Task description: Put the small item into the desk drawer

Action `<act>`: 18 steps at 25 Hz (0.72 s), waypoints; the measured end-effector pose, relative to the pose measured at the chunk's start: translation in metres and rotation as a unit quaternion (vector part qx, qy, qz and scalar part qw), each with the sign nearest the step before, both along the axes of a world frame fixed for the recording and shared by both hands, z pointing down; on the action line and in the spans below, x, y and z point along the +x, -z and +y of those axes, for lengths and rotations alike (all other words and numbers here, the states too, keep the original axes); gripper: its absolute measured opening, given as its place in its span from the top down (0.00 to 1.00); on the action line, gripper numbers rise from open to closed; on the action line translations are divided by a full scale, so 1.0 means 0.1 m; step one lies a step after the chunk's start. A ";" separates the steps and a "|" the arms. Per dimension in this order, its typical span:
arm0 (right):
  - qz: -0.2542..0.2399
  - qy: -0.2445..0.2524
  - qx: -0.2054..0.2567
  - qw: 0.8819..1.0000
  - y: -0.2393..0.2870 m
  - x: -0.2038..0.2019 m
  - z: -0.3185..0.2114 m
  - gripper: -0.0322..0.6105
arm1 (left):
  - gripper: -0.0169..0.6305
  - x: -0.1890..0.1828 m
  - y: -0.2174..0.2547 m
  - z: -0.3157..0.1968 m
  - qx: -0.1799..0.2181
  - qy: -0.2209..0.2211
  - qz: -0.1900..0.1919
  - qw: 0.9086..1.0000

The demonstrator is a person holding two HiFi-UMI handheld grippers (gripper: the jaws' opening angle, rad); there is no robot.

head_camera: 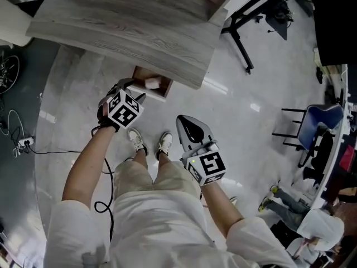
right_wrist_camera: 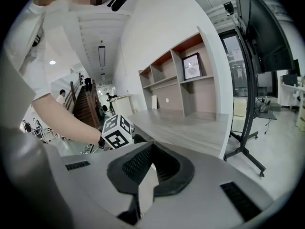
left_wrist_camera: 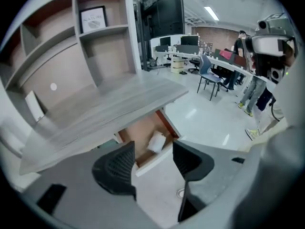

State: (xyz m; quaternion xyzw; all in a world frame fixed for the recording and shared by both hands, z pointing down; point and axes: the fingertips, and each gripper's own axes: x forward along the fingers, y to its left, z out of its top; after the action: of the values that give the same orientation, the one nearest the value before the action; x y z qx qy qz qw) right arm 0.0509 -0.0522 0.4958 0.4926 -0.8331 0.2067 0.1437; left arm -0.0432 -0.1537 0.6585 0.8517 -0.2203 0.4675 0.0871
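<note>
The desk drawer (head_camera: 143,75) stands pulled out under the grey wooden desk (head_camera: 128,32). A small white item (head_camera: 152,83) lies inside it. My left gripper (head_camera: 135,89) hovers just in front of the drawer's white front, open. In the left gripper view its jaws (left_wrist_camera: 153,151) stand wide apart with nothing between the pads, and the white item (left_wrist_camera: 157,140) lies beyond them in the drawer (left_wrist_camera: 143,128). My right gripper (head_camera: 187,124) hangs lower right, away from the desk, over the floor. In its own view the right gripper (right_wrist_camera: 153,145) is shut and empty.
Wall shelves (left_wrist_camera: 90,46) rise behind the desk. A black stand's legs (head_camera: 240,43) reach across the floor at the right of the desk. A blue chair (head_camera: 321,119) and another person's feet (head_camera: 273,197) are far right. Cables (head_camera: 22,144) lie at left.
</note>
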 end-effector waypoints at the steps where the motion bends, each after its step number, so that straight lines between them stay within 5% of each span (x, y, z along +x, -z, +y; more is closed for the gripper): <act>1: 0.001 0.002 0.005 1.000 0.07 -0.03 -0.01 0.95 | 0.59 -0.05 0.09 -0.02 0.005 0.014 0.008 1.000; 9: 0.007 0.014 0.047 0.999 0.62 -0.12 -0.09 0.95 | 0.63 -0.29 0.89 -0.11 0.041 0.094 0.075 0.992; 15: 0.011 0.021 0.059 0.998 0.85 -0.12 -0.03 0.95 | 0.92 -0.44 1.39 -0.05 0.076 0.131 0.104 0.983; 18: 0.010 0.024 0.067 0.997 0.94 -0.11 -0.02 0.95 | 0.96 -0.51 1.65 -0.08 0.091 0.144 0.120 0.978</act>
State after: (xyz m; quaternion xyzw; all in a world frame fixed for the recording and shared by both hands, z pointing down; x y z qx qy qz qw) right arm 0.0400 -0.0546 0.4018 0.4833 -0.8549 0.1423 0.1237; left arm -0.0943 -0.1614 0.4931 0.8655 -0.3699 0.3222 0.1018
